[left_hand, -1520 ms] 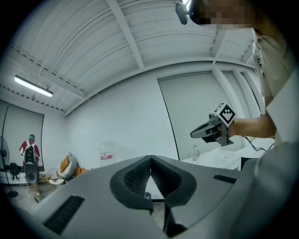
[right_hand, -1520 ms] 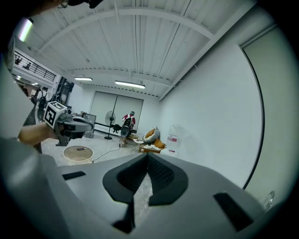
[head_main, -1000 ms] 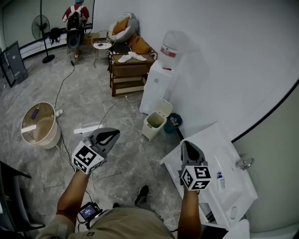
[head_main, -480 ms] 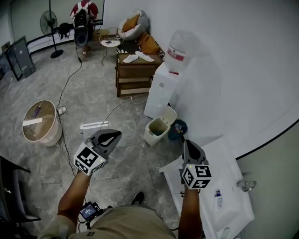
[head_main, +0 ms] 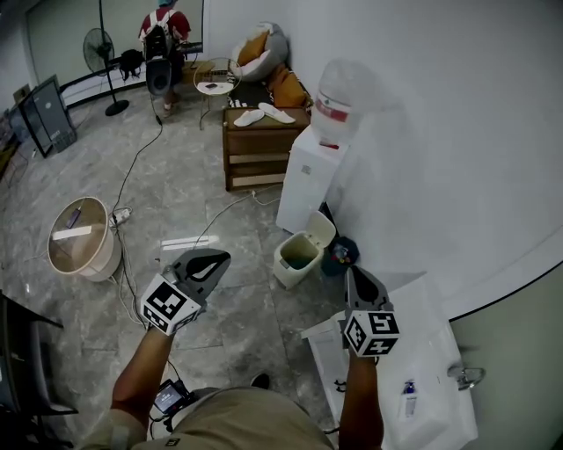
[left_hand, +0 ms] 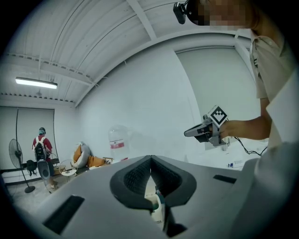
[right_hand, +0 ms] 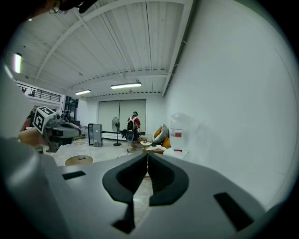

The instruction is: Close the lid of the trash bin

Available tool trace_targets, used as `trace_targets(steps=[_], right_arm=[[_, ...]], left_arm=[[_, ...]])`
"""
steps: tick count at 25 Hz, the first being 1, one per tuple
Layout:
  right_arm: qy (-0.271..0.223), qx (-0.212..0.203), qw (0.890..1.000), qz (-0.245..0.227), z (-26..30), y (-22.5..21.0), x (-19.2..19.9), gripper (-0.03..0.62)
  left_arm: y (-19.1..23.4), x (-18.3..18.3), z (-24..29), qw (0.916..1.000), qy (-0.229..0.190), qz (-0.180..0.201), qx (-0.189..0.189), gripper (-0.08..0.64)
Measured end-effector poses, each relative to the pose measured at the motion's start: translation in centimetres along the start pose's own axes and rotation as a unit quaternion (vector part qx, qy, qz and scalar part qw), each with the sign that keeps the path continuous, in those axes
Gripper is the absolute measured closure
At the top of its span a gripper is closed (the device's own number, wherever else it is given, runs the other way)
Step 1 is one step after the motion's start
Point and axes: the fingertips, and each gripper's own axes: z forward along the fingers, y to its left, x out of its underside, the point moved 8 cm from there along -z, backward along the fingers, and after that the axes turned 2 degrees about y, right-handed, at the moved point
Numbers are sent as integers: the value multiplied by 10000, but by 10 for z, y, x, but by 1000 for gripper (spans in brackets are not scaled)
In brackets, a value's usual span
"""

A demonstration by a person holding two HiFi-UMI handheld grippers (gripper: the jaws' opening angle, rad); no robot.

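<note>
Left tongs: grey moulded shell, dark oval opening on top, black ribbed pads inside.
Right tongs: same grey shell, tapered to a narrow tip.
Markings: white cubes printed with black square patterns are fitted at the rear, left cube and right cube.
Shell detail: dark rectangular slots are noted on the upper faces in both gripper views.
Clothing: a khaki short-sleeved top is worn.
Waist unit: small black device, lit screen.
Cable: thin, black, attached at the right handle.
Head camera: black.
Footwear: one dark shoe is seen.
</note>
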Motion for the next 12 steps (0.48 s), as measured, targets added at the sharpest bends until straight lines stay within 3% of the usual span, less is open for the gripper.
trace_targets(steps=[12], right_arm=[[123,342,9992,173,10,-45,14,568]], left_arm=[[8,3,68,9991,-28,-26,422,545]])
